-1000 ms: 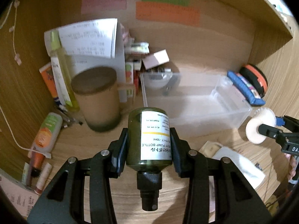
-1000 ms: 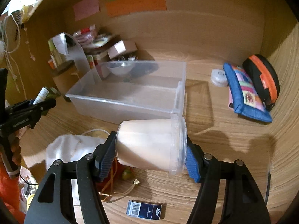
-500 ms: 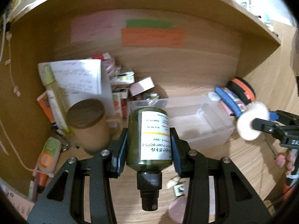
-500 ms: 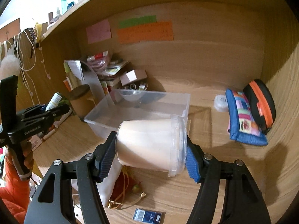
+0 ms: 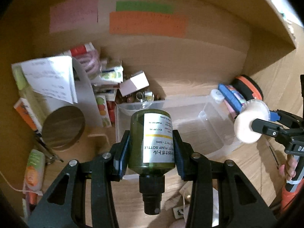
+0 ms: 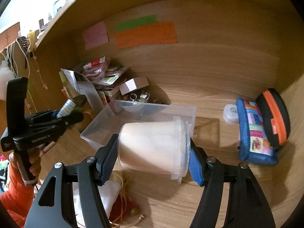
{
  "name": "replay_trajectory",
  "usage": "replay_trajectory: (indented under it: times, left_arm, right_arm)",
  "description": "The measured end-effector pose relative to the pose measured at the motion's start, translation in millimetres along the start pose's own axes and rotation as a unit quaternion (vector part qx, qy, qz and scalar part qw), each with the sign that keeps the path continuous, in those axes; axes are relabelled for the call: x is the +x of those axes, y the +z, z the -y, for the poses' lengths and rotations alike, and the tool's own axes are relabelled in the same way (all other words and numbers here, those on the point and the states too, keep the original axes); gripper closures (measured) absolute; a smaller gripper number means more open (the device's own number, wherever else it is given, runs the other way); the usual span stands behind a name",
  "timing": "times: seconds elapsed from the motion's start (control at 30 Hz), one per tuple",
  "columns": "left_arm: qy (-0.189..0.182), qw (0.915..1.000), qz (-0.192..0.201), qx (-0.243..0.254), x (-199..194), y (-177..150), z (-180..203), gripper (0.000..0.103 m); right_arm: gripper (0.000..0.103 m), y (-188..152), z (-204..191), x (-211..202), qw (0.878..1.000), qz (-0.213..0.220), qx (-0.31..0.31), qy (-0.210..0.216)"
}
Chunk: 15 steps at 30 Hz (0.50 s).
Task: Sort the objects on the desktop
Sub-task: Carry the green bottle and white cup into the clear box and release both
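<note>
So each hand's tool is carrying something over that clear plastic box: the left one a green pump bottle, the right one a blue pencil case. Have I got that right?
Nearly. The left gripper does hold the green pump bottle, but the right gripper holds a cream-filled lidded tub, not the pencil case. The right wrist view shows the blue pencil case lying by the right wall.

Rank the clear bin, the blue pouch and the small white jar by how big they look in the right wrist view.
1. Clear bin, largest, though partly hidden behind the held tub.
2. Blue pouch.
3. White jar, smallest.
All three sit at a similar depth, so the order looks reliable.
</note>
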<state>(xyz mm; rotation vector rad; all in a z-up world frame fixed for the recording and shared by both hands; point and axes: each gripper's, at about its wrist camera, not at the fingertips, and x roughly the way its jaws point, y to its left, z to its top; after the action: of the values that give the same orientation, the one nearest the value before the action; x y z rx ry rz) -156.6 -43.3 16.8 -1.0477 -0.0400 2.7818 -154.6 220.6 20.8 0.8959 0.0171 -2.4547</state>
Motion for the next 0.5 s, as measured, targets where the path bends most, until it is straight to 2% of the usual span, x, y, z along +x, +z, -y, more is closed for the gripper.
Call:
replay_trajectory:
  times: [0.17,0.5]
  left_arm:
    - [-0.011,0.9992,-0.037,-0.01,30.6,4.8,-8.7,0.062]
    - [0.0,0.9976,-0.07,0.005,73.0,14.9,-8.4,0.062]
  right_arm:
    - [0.041,6.6,2.3,27.1,1.0,-0.025,-0.006,0.001]
    - [0.041,14.2,5.2,84.5,0.996,-0.082,-0.017,0.0]
